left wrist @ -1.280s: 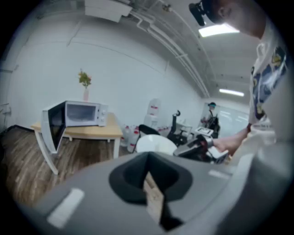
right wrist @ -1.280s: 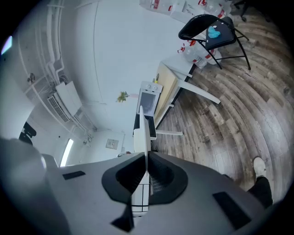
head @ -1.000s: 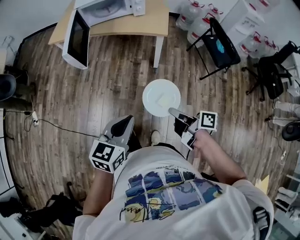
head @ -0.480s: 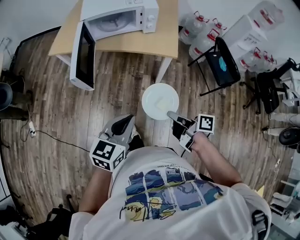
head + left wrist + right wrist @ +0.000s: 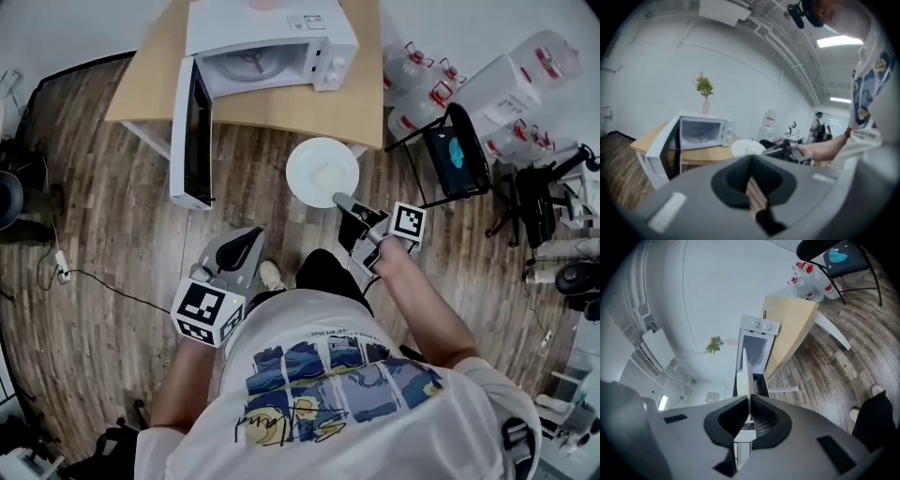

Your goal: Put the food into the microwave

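Observation:
A white microwave (image 5: pixel 272 47) stands on a wooden table (image 5: pixel 366 103) with its door (image 5: pixel 192 131) swung wide open to the left. My right gripper (image 5: pixel 339 201) is shut on the near rim of a white plate (image 5: pixel 322 172) carrying a pale piece of food, held level just in front of the table's edge. In the right gripper view the plate (image 5: pixel 746 376) shows edge-on between the pads, with the microwave (image 5: pixel 757 345) beyond. My left gripper (image 5: pixel 251 234) is shut and holds nothing, lower left of the plate. The left gripper view shows the microwave (image 5: pixel 701 133) ahead and the plate (image 5: pixel 746 147).
A black folding chair (image 5: pixel 455 150) stands right of the table, with water jugs (image 5: pixel 417 75) behind it and an office chair (image 5: pixel 553 197) farther right. A vase of flowers (image 5: pixel 705 91) sits on the microwave. A cable (image 5: pixel 94 281) lies on the wooden floor at left.
The person has walked toward the table: microwave and table have come nearer, and the plate has gone from over open floor to the table's front edge. Both grippers have kept their grip states.

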{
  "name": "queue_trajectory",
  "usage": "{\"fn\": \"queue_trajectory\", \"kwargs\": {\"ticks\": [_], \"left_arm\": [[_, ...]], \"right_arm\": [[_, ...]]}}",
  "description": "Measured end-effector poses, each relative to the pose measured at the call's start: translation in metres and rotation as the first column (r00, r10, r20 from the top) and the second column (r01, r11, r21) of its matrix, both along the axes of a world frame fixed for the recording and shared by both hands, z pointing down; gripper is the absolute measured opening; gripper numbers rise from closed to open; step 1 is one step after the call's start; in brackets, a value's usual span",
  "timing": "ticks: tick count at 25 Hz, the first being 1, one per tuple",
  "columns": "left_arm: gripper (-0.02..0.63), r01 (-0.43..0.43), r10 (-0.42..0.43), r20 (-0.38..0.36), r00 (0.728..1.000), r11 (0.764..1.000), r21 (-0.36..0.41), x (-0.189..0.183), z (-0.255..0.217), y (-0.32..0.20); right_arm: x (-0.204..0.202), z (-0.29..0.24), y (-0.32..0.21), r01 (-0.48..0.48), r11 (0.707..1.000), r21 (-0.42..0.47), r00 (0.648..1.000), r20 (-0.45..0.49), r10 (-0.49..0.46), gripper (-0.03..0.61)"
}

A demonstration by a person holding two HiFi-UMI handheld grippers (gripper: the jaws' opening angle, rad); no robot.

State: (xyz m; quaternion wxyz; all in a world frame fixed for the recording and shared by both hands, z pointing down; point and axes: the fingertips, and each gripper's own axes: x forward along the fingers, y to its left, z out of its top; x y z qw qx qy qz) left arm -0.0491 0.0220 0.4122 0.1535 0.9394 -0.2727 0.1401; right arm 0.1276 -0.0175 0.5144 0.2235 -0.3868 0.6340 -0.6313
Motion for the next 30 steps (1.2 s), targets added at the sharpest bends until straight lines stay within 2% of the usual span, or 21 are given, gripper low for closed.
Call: {"fn": "queue_trajectory", "kwargs": {"ticks": [4, 11, 17, 24, 30], "left_arm": [[0.006, 0.058, -0.058, -0.022, 0.998, 0.998, -0.016, -0.009, -0.003, -0.027], [0.006, 0.182, -0.182, 0.014, 0.983, 0.983, -0.017, -0.025, -0.010, -0.082], [0.006, 0.295, -0.294, 0.036, 0.955, 0.956, 0.000, -0.028, -0.020, -0.136], [0.006, 0.372, -0.372, 0.072, 0.926, 0.928, 0.005, -0.029, -0.022, -0.173], [0.006, 0.469, -0.468, 0.093, 0.879, 0.883, 0.013, -0.048, -0.023, -0.184]], "right_arm": [[-0.005, 0.003, -0.061, 0.010, 1.000, 0.001, 1.000, -0.005, -0.010, 0.015], [-0.018, 0.024, -0.168, 0.047, 0.999, -0.015, 0.999, -0.008, -0.048, 0.015], [-0.032, 0.042, -0.247, 0.095, 0.995, -0.043, 0.995, 0.019, -0.094, 0.015], [-0.045, 0.065, -0.321, 0.098, 0.994, -0.049, 0.994, 0.056, -0.095, 0.015], [-0.053, 0.087, -0.365, 0.084, 0.994, -0.073, 0.994, 0.073, -0.079, 0.015]]}}
